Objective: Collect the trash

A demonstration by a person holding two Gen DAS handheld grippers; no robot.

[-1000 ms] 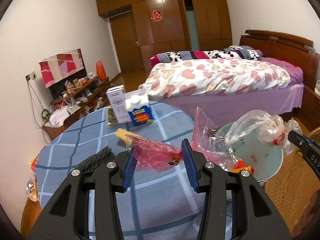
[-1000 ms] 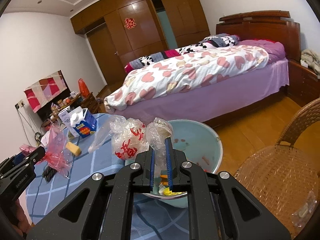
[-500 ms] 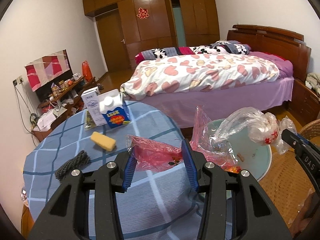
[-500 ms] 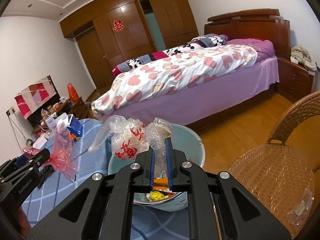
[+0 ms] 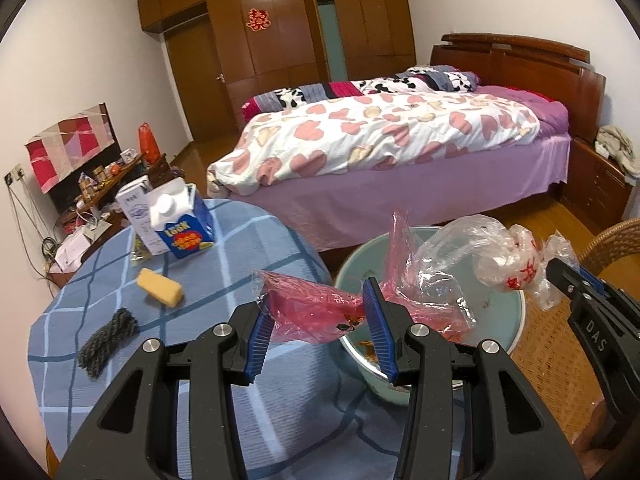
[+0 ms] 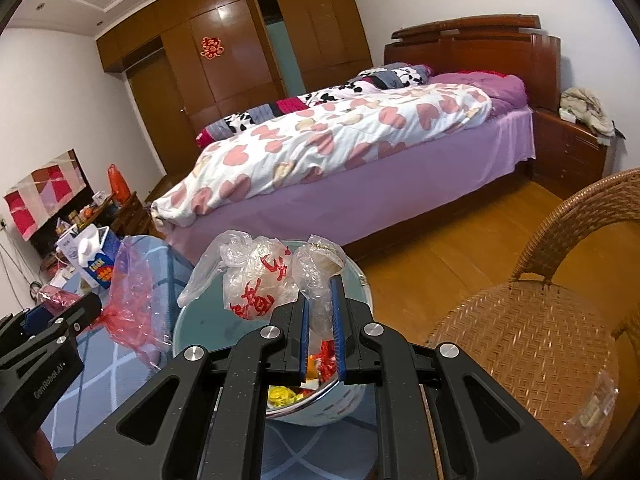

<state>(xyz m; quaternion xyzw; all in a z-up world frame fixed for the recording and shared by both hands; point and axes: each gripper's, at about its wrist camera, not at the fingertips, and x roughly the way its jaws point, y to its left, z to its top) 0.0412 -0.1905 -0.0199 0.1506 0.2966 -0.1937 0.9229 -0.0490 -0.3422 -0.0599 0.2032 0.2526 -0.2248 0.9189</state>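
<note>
My left gripper [image 5: 318, 334] holds a crumpled red plastic bag [image 5: 316, 308] between its blue pads, above the table edge beside a pale green basin [image 5: 516, 320]. The bag's tail [image 6: 132, 300] hangs over the basin rim. My right gripper [image 6: 320, 334] is shut on a clear plastic bag with red print [image 6: 256, 280], held over the basin [image 6: 360, 280], which holds bright wrappers. The clear bag [image 5: 504, 264] and right gripper also show in the left wrist view at the right.
The round table has a blue checked cloth [image 5: 224, 264]. On it stand a blue milk carton [image 5: 180, 220] and a white carton [image 5: 134, 204], with a yellow sponge [image 5: 160, 288] and a dark knitted bundle [image 5: 106, 332]. A wicker chair [image 6: 532, 340] is at right, a bed [image 5: 392, 136] behind.
Both grippers have swung right with their bags, away from the table's middle toward the basin. The cartons, sponge and dark bundle have slid left in view. Both grips are unchanged.
</note>
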